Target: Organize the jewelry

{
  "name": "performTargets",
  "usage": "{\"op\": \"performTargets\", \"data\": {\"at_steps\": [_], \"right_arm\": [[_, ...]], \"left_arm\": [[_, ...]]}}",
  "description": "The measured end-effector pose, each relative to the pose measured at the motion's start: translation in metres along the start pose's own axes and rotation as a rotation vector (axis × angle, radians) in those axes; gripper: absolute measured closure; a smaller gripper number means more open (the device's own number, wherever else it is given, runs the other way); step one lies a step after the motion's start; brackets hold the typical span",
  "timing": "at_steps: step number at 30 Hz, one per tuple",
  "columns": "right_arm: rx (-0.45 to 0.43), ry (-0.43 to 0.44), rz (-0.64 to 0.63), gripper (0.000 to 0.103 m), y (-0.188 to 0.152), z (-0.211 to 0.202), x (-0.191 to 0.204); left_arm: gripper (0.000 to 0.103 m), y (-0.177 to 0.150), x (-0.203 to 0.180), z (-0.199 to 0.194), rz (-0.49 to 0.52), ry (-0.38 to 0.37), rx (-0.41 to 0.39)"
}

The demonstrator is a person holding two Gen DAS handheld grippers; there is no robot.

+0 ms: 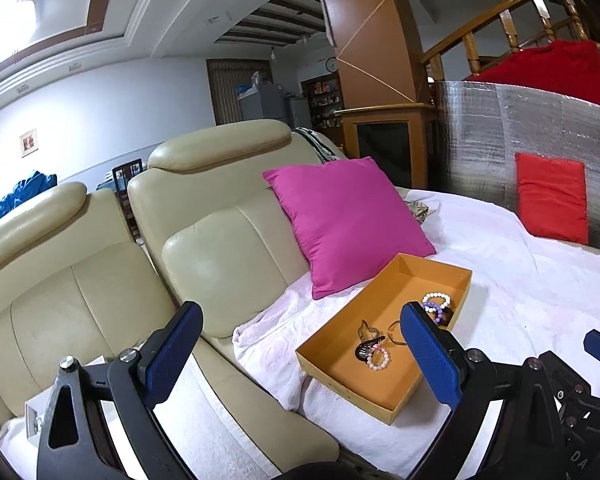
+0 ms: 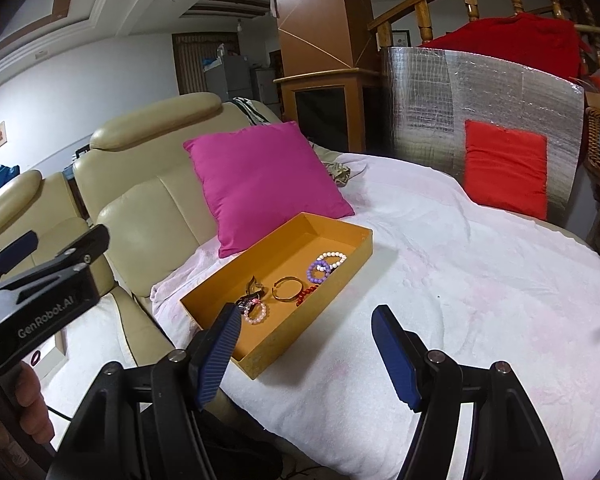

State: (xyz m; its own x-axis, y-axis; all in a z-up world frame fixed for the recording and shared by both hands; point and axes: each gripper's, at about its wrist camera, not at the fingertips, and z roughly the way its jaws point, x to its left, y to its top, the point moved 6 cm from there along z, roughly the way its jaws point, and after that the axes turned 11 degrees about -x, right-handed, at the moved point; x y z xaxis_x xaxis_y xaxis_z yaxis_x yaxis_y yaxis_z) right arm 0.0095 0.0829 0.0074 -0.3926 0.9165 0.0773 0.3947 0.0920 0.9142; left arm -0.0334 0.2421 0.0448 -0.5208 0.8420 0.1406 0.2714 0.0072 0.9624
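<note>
An orange tray [image 1: 427, 268] [image 2: 339, 226] lies on a white blanket. It holds a pink bead bracelet [image 1: 377, 358] [image 2: 256, 312], a gold bangle [image 2: 287, 288], a red bead bracelet [image 2: 305, 294], a purple one [image 2: 317, 270], a white one [image 2: 331, 258] and a dark hair clip [image 2: 254, 284]. My left gripper [image 1: 300, 344] is open and empty, above the sofa's edge left of the tray. My right gripper [image 2: 303, 348] is open and empty, just in front of the tray's near end.
A magenta cushion [image 1: 347, 220] [image 2: 264, 180] leans on the cream leather sofa [image 1: 220, 240] behind the tray. A red cushion [image 2: 505, 166] stands against a silver foil panel [image 2: 419, 100] at the back right. The white blanket [image 2: 459, 280] spreads to the right.
</note>
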Motion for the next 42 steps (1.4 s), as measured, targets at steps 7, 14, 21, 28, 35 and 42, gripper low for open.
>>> {"op": "performTargets", "data": {"at_steps": [7, 14, 21, 28, 35, 42], "right_arm": [[-0.007, -0.014, 0.007, 0.031, 0.003, -0.001, 0.001], [-0.006, -0.020, 0.015, 0.031, 0.005, -0.001, 0.002], [-0.009, -0.019, 0.036, 0.031, 0.007, -0.007, -0.006], [0.004, -0.023, 0.029, 0.031, 0.008, 0.000, -0.008], [0.017, -0.037, 0.025, 0.031, 0.007, 0.018, -0.007], [0.043, -0.023, 0.029, 0.031, 0.002, 0.047, -0.006]], "left_arm": [[0.004, -0.005, 0.005, 0.005, -0.005, -0.031, 0.040], [0.004, -0.006, 0.008, 0.007, -0.008, -0.049, 0.043], [0.004, -0.004, 0.008, 0.005, -0.014, -0.051, 0.051], [0.004, -0.007, 0.003, 0.011, -0.017, -0.069, 0.061], [0.004, -0.008, 0.002, 0.027, -0.024, -0.070, 0.074], [0.004, -0.014, -0.006, 0.050, -0.013, -0.057, 0.102]]}}
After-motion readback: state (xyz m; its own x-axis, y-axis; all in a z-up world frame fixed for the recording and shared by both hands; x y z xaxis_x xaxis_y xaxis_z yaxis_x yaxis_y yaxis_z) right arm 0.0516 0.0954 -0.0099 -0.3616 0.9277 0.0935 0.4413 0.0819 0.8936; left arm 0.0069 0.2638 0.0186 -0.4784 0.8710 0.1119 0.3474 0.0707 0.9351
